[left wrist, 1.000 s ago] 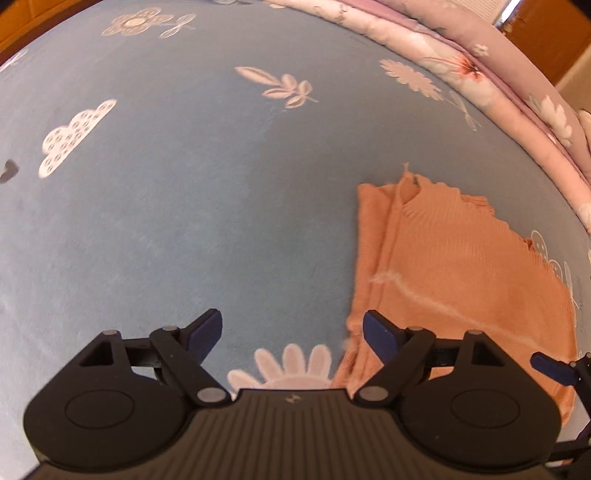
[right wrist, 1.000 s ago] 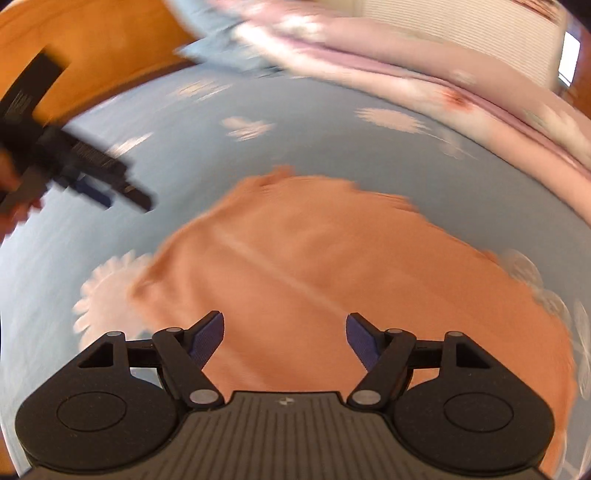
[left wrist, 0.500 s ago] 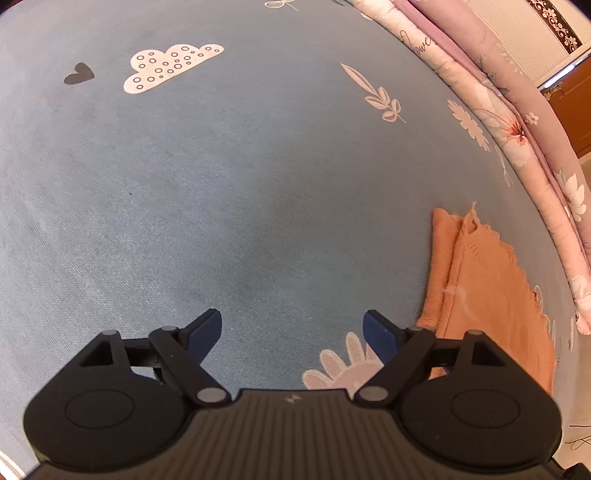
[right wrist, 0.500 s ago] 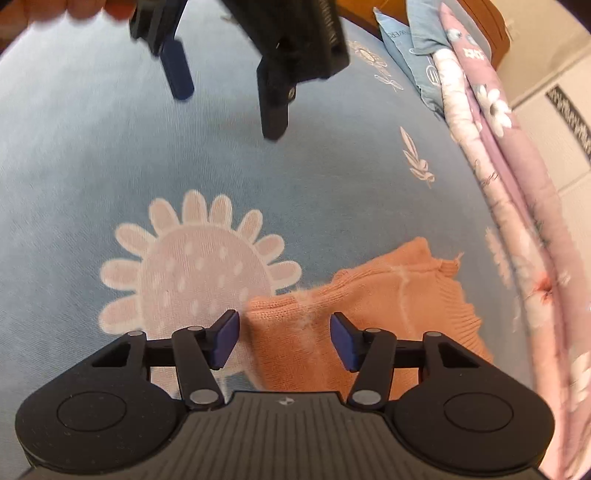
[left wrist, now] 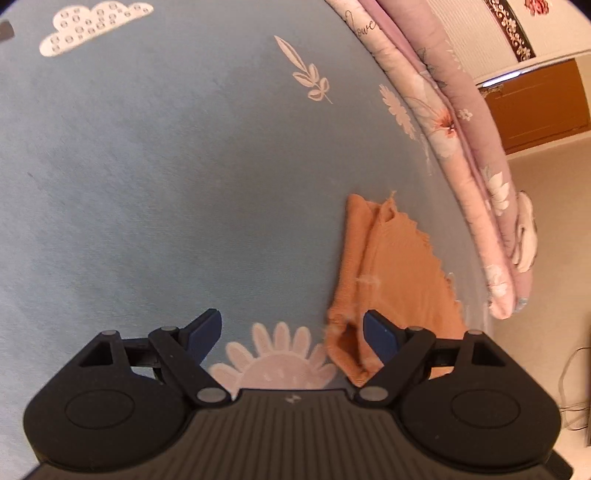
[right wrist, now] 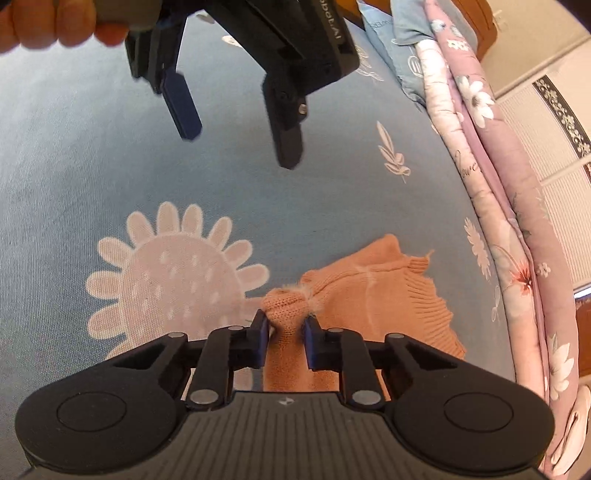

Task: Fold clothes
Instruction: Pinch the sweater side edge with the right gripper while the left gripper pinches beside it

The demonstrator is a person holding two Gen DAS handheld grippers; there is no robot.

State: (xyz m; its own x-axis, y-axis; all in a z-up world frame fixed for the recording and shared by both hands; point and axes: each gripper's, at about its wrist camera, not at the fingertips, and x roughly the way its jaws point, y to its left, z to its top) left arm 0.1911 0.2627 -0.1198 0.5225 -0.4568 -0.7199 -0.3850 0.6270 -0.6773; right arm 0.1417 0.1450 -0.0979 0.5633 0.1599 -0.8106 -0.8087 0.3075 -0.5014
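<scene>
- Knitwear, an orange folded garment [right wrist: 373, 295], lies on the blue printed bedsheet [left wrist: 166, 177] beside a sun print [right wrist: 173, 273].
- Right gripper [right wrist: 284, 334]: jaws closing, pinching the garment's bunched corner.
- Left gripper [left wrist: 291, 332]: jaws spread wide, nothing between them, just above the sheet.

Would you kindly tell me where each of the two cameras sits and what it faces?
Left wrist: on the left gripper, looking down its wide-open jaws at the blue sheet and orange knit; no hand shows.
Right wrist: on the right gripper, whose jaws are closing on the knit's bunched corner; the left gripper and fingers show at the top.
Shared: knit, sun print, pink quilt.
</scene>
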